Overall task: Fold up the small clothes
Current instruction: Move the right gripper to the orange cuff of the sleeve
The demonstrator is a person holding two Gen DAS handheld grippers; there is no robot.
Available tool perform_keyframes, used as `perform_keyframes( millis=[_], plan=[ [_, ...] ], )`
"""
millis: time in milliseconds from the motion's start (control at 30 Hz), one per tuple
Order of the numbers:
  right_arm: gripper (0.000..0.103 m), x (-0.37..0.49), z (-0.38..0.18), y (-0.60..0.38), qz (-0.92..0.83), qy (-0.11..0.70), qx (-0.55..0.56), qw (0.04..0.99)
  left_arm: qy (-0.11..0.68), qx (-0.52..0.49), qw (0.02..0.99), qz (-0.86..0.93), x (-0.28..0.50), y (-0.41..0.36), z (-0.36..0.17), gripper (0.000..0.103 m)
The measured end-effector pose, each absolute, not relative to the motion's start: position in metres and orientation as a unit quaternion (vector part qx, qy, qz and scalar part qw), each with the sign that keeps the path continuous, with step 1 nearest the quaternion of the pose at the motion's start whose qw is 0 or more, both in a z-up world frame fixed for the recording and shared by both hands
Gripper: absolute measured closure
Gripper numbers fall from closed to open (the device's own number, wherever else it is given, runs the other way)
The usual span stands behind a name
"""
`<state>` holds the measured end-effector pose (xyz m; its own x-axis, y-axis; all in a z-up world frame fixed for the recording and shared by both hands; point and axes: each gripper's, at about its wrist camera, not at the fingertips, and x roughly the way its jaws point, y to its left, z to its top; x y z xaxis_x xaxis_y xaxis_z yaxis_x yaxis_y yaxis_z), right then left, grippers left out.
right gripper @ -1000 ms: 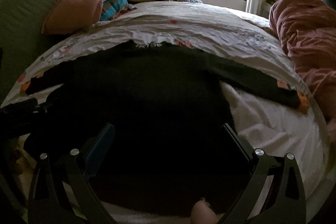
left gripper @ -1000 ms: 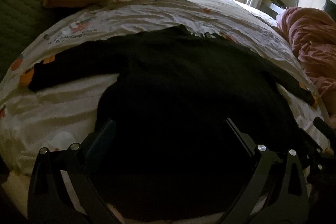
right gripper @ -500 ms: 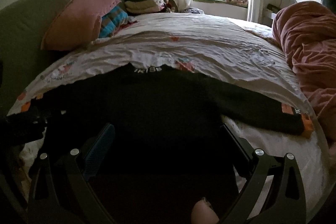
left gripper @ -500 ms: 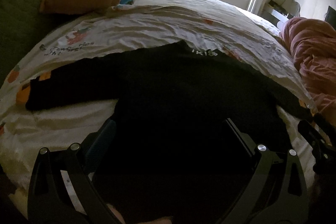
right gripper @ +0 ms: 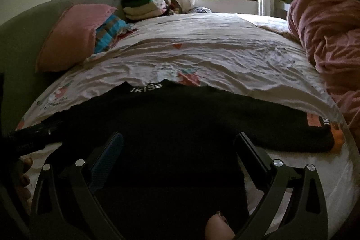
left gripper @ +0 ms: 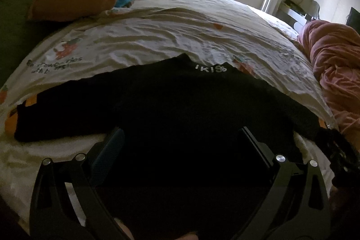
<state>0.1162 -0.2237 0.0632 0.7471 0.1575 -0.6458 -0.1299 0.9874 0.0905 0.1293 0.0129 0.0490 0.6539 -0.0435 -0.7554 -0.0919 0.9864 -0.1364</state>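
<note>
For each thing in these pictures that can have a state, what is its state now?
black sweater: spread flat on the bed, both sleeves out, not yet folded
left gripper: open, above the sweater body
right gripper: open, above the sweater body
bedsheet: wrinkled
pink pillow: leaning on the headboard
folded clothes: stacked
pink blanket: bunched up

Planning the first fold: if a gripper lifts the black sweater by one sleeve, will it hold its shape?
Probably not. The black sweater lies limp, following the wrinkled bedsheet, so it should droop. Its thick-looking knit suggests some weight, and the body may drag across the sheet.
</note>
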Motion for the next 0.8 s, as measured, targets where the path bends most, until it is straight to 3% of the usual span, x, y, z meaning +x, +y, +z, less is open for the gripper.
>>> perform_keyframes(
  millis=[800],
  plan=[
    [0.004,0.153,0.039,-0.341,-0.066,0.360,0.094,0.926,0.438,-0.056,0.897,-0.021,0.196,-0.043,0.026,0.009]
  ],
)
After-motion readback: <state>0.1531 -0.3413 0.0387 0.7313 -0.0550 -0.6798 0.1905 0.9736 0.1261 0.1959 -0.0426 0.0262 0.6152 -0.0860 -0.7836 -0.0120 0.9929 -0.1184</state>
